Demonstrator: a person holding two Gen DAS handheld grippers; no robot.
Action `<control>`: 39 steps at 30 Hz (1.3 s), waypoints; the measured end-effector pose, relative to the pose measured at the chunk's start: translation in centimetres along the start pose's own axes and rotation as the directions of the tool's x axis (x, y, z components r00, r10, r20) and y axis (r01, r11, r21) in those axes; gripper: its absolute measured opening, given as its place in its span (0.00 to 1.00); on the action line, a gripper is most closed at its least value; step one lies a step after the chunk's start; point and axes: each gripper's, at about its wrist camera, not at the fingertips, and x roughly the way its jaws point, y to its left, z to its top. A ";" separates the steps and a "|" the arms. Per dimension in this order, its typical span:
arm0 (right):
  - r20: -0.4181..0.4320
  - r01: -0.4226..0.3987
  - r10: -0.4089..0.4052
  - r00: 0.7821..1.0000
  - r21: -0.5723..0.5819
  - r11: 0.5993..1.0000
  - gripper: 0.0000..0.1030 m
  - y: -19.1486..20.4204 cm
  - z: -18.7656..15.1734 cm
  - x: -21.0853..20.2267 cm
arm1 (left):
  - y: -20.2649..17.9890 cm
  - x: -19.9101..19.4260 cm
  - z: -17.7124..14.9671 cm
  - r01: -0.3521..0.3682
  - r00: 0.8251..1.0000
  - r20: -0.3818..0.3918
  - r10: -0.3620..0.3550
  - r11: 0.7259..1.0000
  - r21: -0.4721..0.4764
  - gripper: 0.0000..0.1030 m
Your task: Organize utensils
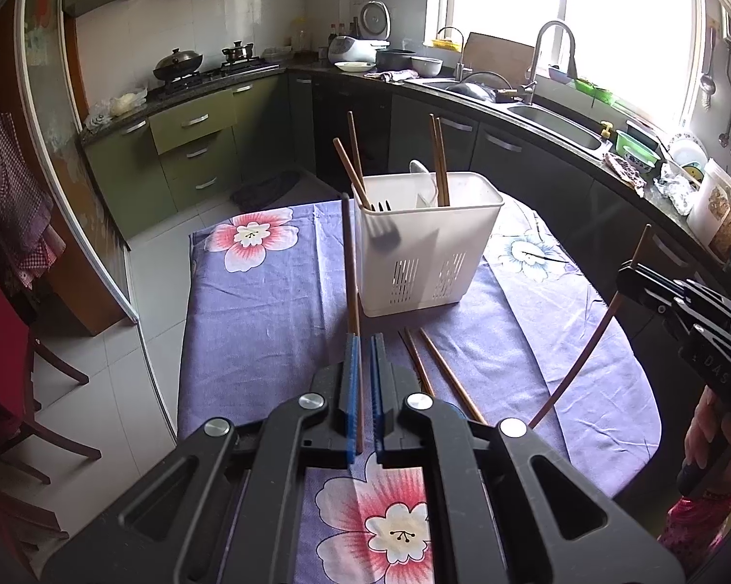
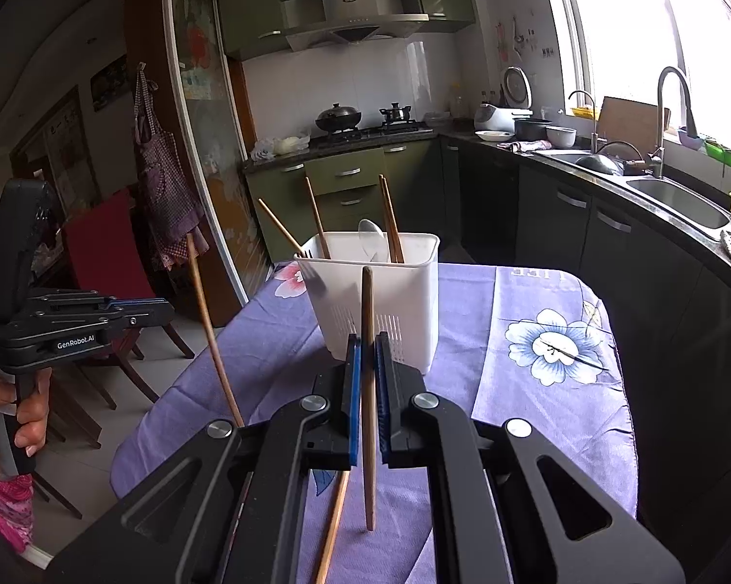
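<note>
My left gripper (image 1: 364,341) is shut on a brown chopstick (image 1: 352,282) that stands nearly upright just left of the white utensil holder (image 1: 462,238). Several chopsticks, a fork and a white spoon stand in the holder. Two more chopsticks (image 1: 440,370) lie on the purple cloth in front of it. My right gripper (image 2: 366,340) is shut on another chopstick (image 2: 368,389), held upright before the holder (image 2: 409,292). Each gripper shows in the other's view: the right gripper (image 1: 627,276) at the right, the left gripper (image 2: 165,312) at the left, each with its chopstick.
The table (image 1: 268,321) has a purple floral cloth. One loose chopstick (image 2: 333,520) lies under my right gripper. Wooden chairs (image 1: 39,389) stand left of the table. A dark kitchen counter with a sink (image 1: 555,121) curves along the right.
</note>
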 end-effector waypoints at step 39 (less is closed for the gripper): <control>-0.005 0.009 -0.009 1.000 0.028 1.000 0.06 -1.2 0.6 -1.0 | 3.2 23.1 0.7 -0.061 0.960 -0.279 0.020 0.988 -0.140 0.09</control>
